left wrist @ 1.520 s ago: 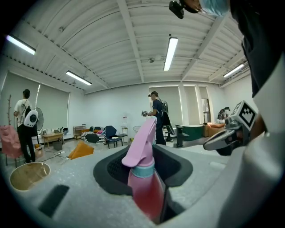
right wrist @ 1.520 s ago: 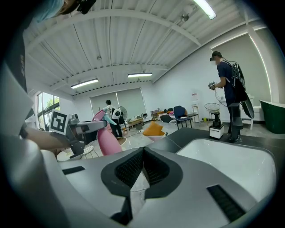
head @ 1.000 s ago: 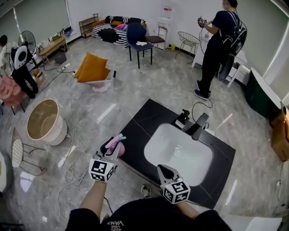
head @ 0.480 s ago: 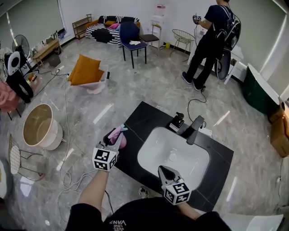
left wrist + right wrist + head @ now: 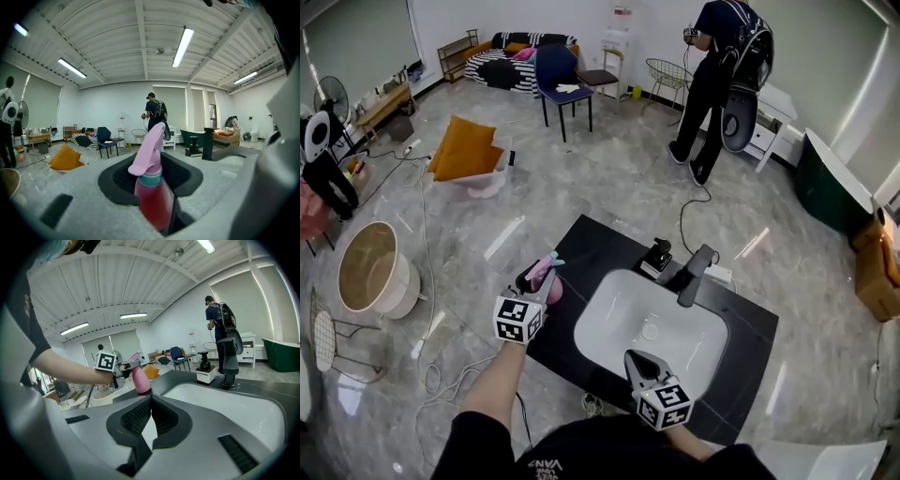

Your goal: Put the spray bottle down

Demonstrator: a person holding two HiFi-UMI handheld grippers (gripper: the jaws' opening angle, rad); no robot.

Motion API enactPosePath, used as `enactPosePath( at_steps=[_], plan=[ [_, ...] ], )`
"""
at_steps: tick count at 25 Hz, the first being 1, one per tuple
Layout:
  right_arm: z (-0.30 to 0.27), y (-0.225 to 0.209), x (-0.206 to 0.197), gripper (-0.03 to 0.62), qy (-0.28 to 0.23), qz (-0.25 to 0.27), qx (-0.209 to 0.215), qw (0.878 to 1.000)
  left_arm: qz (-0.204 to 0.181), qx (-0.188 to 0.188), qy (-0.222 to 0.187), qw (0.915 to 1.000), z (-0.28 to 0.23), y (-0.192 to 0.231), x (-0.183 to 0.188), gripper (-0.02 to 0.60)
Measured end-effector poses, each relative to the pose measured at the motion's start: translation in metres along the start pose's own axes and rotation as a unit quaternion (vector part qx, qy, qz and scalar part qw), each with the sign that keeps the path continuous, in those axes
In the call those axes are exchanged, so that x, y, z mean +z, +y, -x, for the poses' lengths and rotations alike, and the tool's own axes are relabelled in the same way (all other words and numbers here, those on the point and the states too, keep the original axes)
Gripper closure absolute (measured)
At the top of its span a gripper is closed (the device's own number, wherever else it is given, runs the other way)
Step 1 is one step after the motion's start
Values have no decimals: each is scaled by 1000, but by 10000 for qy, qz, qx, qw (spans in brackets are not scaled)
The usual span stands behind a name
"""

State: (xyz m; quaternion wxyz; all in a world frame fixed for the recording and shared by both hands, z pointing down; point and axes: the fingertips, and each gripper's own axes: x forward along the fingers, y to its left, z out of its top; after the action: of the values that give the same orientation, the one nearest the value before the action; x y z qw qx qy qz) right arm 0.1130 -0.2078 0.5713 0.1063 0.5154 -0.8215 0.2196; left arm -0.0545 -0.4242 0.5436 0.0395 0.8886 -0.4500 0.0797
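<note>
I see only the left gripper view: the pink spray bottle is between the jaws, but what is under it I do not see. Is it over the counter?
Observer: In the head view the spray bottle in the left gripper is right at the left edge of the black counter, beside the sink.
Operator: Does it already stand there?
Observer: I cannot tell; in the right gripper view its base looks level with the counter top.
Operator: And the right gripper?
Observer: The right gripper is shut and empty, by the sink's near rim.
</note>
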Motion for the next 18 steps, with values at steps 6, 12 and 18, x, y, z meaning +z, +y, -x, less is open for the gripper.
enactPosePath(
  at_steps=[6, 12, 18],
  plan=[
    [4, -10, -3, 592, 12, -23, -57, 10000, 36, 13, 2, 10000, -10, -2, -4, 431],
    [4, -10, -1, 592, -8, -26, -33, 10000, -6, -58, 270, 9996, -11, -1, -12, 345],
    [3, -5, 0, 592, -22, 9, 105, 9999, 169, 30, 437, 9989, 3, 3, -22, 216]
  ],
)
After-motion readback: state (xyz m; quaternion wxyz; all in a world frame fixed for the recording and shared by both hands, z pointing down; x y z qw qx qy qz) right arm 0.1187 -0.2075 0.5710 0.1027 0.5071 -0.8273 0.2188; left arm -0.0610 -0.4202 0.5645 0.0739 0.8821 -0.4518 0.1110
